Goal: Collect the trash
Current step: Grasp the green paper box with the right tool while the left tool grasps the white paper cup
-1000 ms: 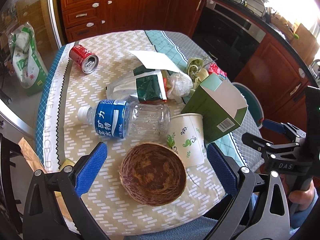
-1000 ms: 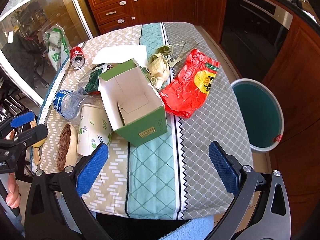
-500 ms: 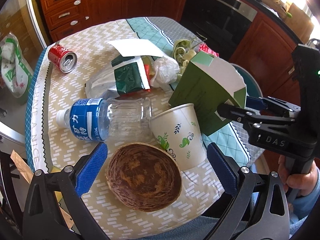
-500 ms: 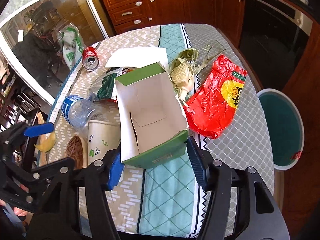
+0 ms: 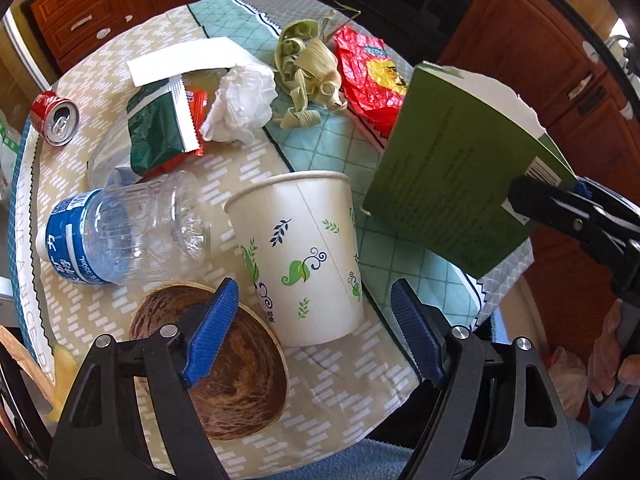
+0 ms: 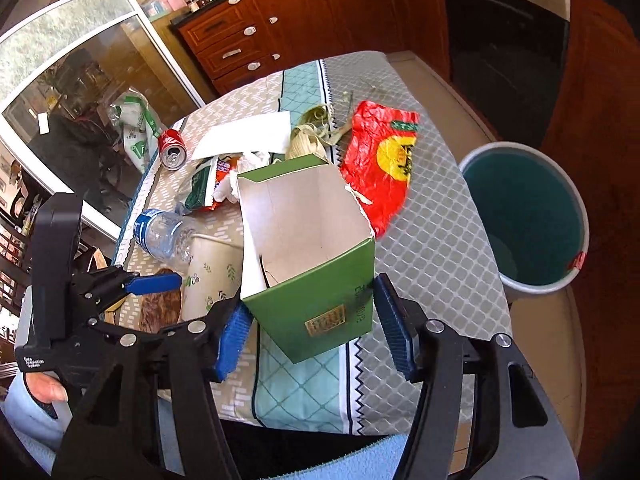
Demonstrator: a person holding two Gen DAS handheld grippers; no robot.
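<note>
My right gripper (image 6: 314, 332) is shut on the open green carton (image 6: 316, 256) and holds it lifted, tilted above the table; the carton also shows in the left wrist view (image 5: 452, 184). My left gripper (image 5: 314, 320) is partly closed around the base of the white paper cup (image 5: 308, 256), which lies on its side; its pads look close to the cup but I cannot tell if they touch it. A brown bowl (image 5: 224, 368) sits under the left finger. The teal-lined trash bin (image 6: 528, 216) stands on the floor right of the table.
On the table lie a plastic bottle (image 5: 120, 232), a red can (image 5: 54, 118), a green snack bag (image 5: 160, 132), crumpled tissue (image 5: 240, 100), leaf scraps (image 5: 312, 72), a red wrapper (image 6: 380, 160) and white paper (image 6: 248, 134). Wooden cabinets stand behind.
My right gripper has lifted the green carton off the table. My left gripper has moved forward and narrowed around the paper cup.
</note>
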